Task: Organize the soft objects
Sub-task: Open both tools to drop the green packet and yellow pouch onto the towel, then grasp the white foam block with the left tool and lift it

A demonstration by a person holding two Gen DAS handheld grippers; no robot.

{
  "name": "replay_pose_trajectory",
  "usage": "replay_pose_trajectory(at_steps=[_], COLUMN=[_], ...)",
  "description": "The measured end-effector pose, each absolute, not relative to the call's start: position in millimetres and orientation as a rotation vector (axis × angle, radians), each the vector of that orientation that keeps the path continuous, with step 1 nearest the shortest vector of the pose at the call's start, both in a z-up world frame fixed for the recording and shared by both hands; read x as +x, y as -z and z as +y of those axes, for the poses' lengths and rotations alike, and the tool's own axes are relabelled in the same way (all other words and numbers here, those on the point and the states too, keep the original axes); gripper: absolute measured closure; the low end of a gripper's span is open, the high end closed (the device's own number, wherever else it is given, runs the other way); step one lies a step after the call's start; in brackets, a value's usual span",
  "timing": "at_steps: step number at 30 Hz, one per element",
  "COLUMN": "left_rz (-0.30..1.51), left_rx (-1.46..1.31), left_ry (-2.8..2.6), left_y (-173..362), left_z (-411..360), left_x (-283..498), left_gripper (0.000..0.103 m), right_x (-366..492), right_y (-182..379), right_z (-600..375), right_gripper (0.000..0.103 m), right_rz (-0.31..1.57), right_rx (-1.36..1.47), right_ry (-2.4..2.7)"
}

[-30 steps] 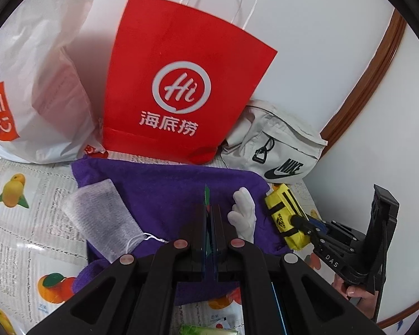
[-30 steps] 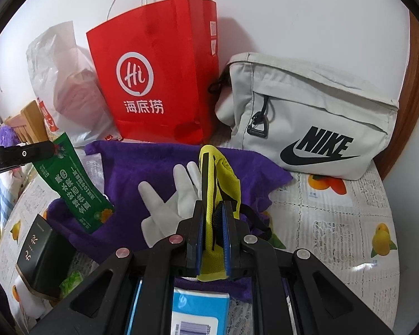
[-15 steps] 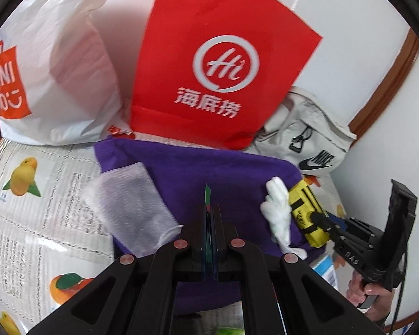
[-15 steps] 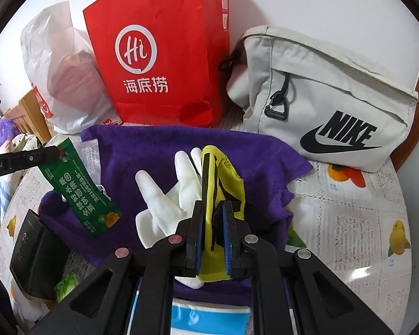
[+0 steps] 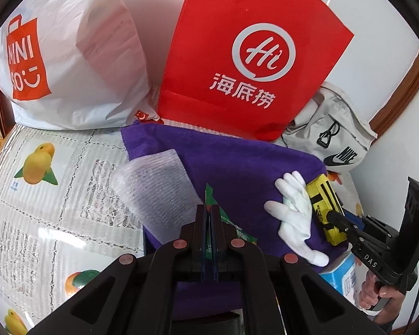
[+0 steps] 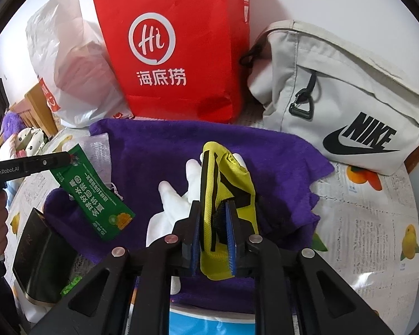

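The right gripper [image 6: 213,240], jaws just easing apart, has the yellow sock [image 6: 226,192] between them, lengthwise over the purple towel [image 6: 159,150] beside the white glove [image 6: 178,203], while the left gripper [image 5: 211,223] pinches the green sachet [image 6: 95,192]

A yellow fabric sock with black stripes [image 6: 226,184] lies frame centre on a rumpled purple towel [image 6: 279,162]. A white cloth glove [image 6: 176,201] lies fingers spread just left of it. A green foil sachet [image 6: 95,195] hangs tilted at left.
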State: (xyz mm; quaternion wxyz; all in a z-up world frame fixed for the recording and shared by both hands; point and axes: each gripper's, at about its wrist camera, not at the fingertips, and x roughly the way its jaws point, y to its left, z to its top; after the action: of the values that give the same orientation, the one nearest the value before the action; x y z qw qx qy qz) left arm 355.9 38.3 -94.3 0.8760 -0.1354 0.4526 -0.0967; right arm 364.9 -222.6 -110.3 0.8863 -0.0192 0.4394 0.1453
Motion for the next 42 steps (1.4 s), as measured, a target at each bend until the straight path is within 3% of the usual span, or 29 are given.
replay_pose_trajectory(at_steps=[6, 10, 11, 18, 23, 28, 32, 42], left_rz=[0.957, 0.963, 0.96, 0.955, 0.934, 0.902, 0.872, 0.851], left_rx=[-0.263, -0.256, -0.252, -0.232, -0.215, -0.195, -0.184, -0.158], left_ry=[0.174, 0.139, 0.135, 0.124, 0.114, 0.102, 0.089, 0.098], left_y=[97, 94, 93, 82, 65, 47, 37, 29], left_z=[44, 48, 48, 47, 44, 42, 42, 43], left_x=[356, 355, 355, 346, 330, 305, 283, 222], left_gripper=[0.096, 0.076, 0.076, 0.076, 0.061, 0.053, 0.052, 0.052], right_x=[364, 362, 361, 353, 339, 317, 296, 236], right_y=[116, 116, 114, 103, 90, 73, 62, 55], right_z=[-213, -210, -210, -206, -206, -208, -211, -212], right_gripper=[0.076, 0.059, 0.055, 0.048, 0.039, 0.028, 0.023, 0.022], right_rz=[0.934, 0.933, 0.928, 0.906, 0.875, 0.831, 0.813, 0.802], right_rx=[-0.037, -0.022, -0.019, -0.012, -0.011, -0.004, 0.02, 0.05], right_ry=[-0.318, -0.321, -0.321, -0.324, -0.315, -0.307, -0.307, -0.308])
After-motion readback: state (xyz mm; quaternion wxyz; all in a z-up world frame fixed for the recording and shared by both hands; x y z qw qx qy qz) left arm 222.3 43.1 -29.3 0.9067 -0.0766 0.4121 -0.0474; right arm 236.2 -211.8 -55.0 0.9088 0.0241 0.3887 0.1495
